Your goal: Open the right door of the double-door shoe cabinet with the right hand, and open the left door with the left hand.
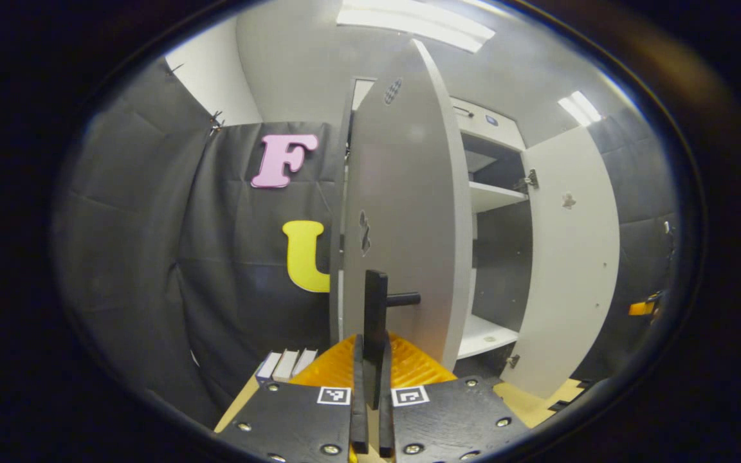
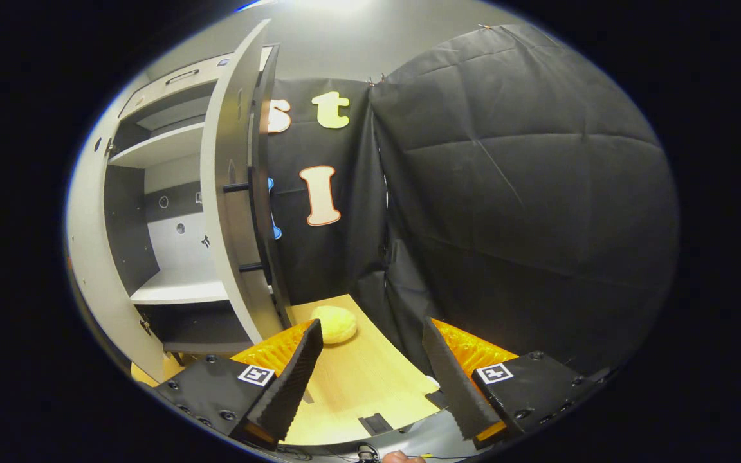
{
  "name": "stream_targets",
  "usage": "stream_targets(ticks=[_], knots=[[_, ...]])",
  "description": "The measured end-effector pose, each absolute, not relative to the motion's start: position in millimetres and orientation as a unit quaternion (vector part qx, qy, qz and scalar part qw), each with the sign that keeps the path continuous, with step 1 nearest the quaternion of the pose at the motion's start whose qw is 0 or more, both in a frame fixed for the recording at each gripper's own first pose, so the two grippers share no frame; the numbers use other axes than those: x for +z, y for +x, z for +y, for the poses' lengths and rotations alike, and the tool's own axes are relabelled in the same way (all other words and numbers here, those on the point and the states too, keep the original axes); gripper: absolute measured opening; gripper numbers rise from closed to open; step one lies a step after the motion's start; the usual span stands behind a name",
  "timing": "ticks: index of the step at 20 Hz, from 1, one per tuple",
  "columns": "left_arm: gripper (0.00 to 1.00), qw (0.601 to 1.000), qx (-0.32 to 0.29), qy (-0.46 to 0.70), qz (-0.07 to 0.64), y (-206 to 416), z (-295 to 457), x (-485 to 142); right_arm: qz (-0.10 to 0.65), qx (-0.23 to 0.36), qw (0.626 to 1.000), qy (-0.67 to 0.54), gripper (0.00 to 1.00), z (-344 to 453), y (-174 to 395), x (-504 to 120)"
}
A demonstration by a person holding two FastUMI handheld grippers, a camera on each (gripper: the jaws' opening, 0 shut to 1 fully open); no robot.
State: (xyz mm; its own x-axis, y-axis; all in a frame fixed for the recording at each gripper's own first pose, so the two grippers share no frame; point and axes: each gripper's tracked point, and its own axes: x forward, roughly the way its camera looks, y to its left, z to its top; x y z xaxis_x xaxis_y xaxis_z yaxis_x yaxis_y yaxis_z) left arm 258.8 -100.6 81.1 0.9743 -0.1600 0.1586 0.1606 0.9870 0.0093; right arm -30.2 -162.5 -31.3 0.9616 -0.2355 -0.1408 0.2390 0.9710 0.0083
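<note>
In the left gripper view the cabinet's left door (image 1: 409,212) stands swung out toward me. Its black bar handle (image 1: 375,297) runs upright between my left gripper's (image 1: 374,360) fingers, which are shut on it. The right door (image 1: 570,257) also stands wide, and white shelves (image 1: 493,196) show between the two doors. In the right gripper view the right door (image 2: 232,193) appears nearly edge-on at the left with its black handle (image 2: 253,218). My right gripper (image 2: 370,334) is open and holds nothing, a little way back from that door and to its right.
A pale yellow round lump (image 2: 335,323) lies on the wooden floor (image 2: 357,379) beside the right door. Several flat white and blue slabs (image 1: 287,363) lie low left of the left door. Black cloth walls (image 2: 525,193) close in on both sides. A fingertip (image 2: 399,457) pokes in at the bottom.
</note>
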Motion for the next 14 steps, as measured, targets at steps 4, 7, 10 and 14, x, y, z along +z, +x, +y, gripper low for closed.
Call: stream_targets(ticks=[4, 7, 10, 14], knots=[[0.01, 0.995, -0.054, -0.013, -0.085, 268.3, -73.1, 81.2, 0.067, -0.112, 0.991, 0.004, 0.92, -151.6, -35.4, -29.4], [0.01, 0.992, -0.082, -0.046, -0.083, 256.2, -102.7, 82.3, 0.068, -0.110, 0.992, -0.007, 0.92, -145.2, -40.5, -27.7], [0.01, 0.995, -0.070, -0.014, -0.072, 254.0, -88.0, 75.9, 0.066, -0.100, 0.993, 0.002, 0.98, -132.9, -48.0, -22.6], [0.01, 0.996, -0.061, -0.006, -0.065, 243.8, -84.5, 75.2, 0.053, -0.085, 0.995, -0.017, 0.92, -124.5, -46.8, -14.5]])
